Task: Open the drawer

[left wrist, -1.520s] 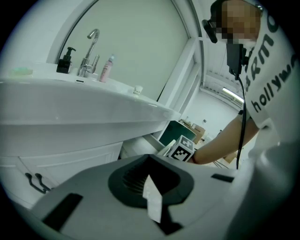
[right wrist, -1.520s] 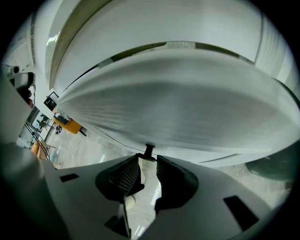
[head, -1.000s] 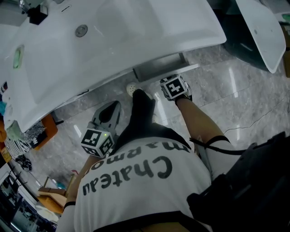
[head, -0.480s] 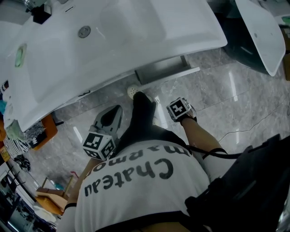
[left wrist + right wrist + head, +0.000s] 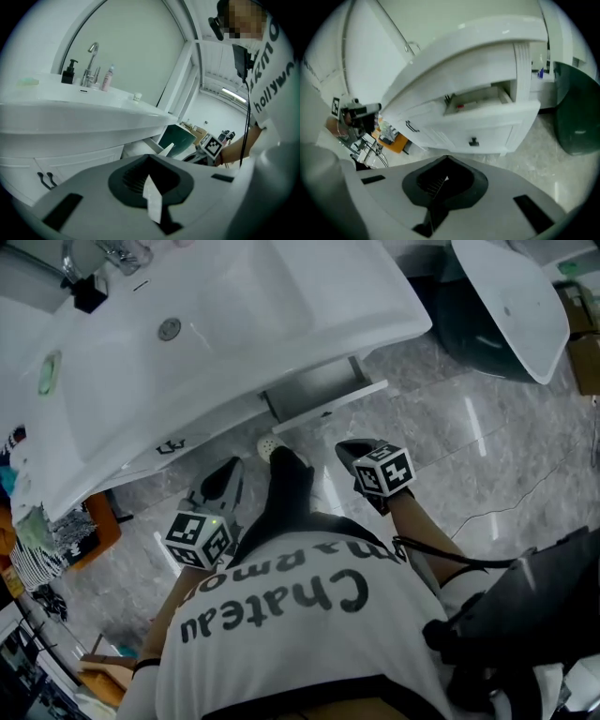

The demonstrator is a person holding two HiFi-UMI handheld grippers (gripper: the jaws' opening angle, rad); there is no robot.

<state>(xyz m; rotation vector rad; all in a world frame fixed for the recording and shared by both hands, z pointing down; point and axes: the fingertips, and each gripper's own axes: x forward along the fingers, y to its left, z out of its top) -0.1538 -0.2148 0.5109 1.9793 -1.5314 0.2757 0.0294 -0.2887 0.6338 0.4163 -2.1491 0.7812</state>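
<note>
The drawer (image 5: 319, 390) stands pulled out from under the right end of the white basin (image 5: 187, 324), its front panel jutting toward the person and its inside open to view. From the right gripper view it is the upper of two drawers. A small red thing lies inside it, and the lower drawer (image 5: 474, 141) is shut, with a dark knob.

The right tongs (image 5: 350, 447) hang just near of the drawer front, apart from it, pressed together and holding nothing. The left tongs (image 5: 230, 471) hover to the left, in front of the cabinet doors, also pressed together and empty.

The opening looks essentially done. If more travel is wanted, the sound way is to hook the top edge of the front panel and draw it straight along its runners toward the person. A sideways pull would risk binding the drawer. The tongs should also keep clear of the projecting corner on any retreat.

On the far surface stand a tap (image 5: 91, 61), a black dispenser (image 5: 69, 71) and a small pink bottle (image 5: 108, 77); their labels are too small to read.

The person's shirt (image 5: 300, 615) reads "Chateau", with "marmo" partly visible above it, and the left gripper view shows "hollywo".
</note>
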